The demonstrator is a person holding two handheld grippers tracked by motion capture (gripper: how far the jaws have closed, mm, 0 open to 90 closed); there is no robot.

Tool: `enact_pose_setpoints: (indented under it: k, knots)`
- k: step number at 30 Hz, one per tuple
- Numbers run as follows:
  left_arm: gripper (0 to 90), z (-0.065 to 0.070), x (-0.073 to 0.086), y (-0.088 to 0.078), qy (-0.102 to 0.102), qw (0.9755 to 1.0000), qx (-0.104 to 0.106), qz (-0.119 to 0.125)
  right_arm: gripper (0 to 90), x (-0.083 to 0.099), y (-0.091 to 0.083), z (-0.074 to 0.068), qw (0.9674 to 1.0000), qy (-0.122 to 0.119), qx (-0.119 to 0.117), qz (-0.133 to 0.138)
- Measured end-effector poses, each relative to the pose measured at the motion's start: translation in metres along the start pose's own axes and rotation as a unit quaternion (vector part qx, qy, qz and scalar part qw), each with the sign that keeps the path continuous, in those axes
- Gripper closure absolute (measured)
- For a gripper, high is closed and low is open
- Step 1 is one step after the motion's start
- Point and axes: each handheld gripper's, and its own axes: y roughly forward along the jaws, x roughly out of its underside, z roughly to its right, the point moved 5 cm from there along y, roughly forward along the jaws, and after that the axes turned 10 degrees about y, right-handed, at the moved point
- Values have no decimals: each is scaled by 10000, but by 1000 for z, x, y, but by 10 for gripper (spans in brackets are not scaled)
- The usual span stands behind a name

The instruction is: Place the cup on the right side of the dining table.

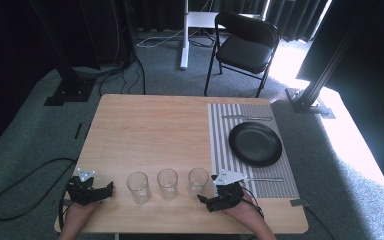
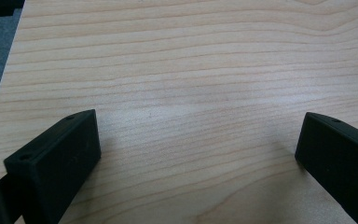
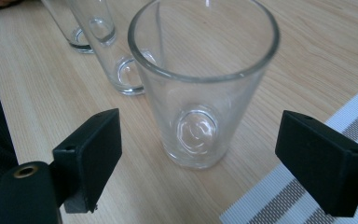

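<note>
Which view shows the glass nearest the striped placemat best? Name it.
The right gripper view: the nearest glass stands upright, close up, ahead of the open jaws. In the high view it is small. The left gripper view looks at bare table.

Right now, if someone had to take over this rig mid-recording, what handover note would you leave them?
Right hand-held gripper: open, jaws either side of the nearest glass but not touching it.
Left hand-held gripper: open over bare table, holding nothing.
Things: three empty glasses in a row near the front edge, namely the nearest glass, a middle glass and a far glass. The striped placemat carries a black plate with cutlery beyond and in front of it.
Done: no glass is on the mat.
Left: probably close on the nearest glass and set it by the plate.
</note>
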Motion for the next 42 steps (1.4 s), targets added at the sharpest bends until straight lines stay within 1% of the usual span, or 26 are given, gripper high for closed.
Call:
enact_pose_setpoints:
  k: [10, 11, 12, 18, 19, 20, 24, 31, 33, 36, 39, 40, 42]
  knots:
    - [2, 0, 0, 0, 4, 10000, 2, 1, 139, -10, 3, -2, 9999, -40, -39, 149]
    - [3, 0, 0, 0, 3, 10000, 2, 1, 139, -12, 4, -2, 9998, -23, -70, 162]
    - [2, 0, 0, 0, 3, 10000, 2, 1, 139, -13, 5, -2, 9998, -57, -66, 164]
    - [3, 0, 0, 0, 3, 10000, 2, 1, 139, -15, 10, -5, 9997, -69, -130, 182]
    - [2, 0, 0, 0, 3, 10000, 2, 1, 139, -15, 11, -7, 9995, -76, -163, 255]
    - [3, 0, 0, 0, 3, 10000, 2, 1, 139, -15, 11, -7, 9995, -76, -163, 255]
    - [3, 0, 0, 0, 4, 10000, 2, 0, 149, -15, 13, -7, 9994, -71, -88, 323]
    - [2, 0, 0, 0, 3, 10000, 2, 1, 149, -14, 20, -7, 9994, -81, -17, 331]
    - [3, 0, 0, 0, 2, 10000, 2, 1, 164, -16, 22, -5, 9990, -82, 79, 429]
    - [3, 0, 0, 0, 2, 10000, 2, 2, 178, -19, 22, -4, 9986, -36, 73, 520]
    - [3, 0, 0, 0, 1, 10000, 2, 2, 180, -19, 22, -5, 9985, -47, 52, 536]
    - [3, 0, 0, 0, 2, 10000, 2, 2, 213, -19, 22, -5, 9985, -47, 52, 536]
    - [3, 0, 0, 0, 2, 10000, 3, 2, 217, -20, 23, -6, 9985, -46, 6, 553]
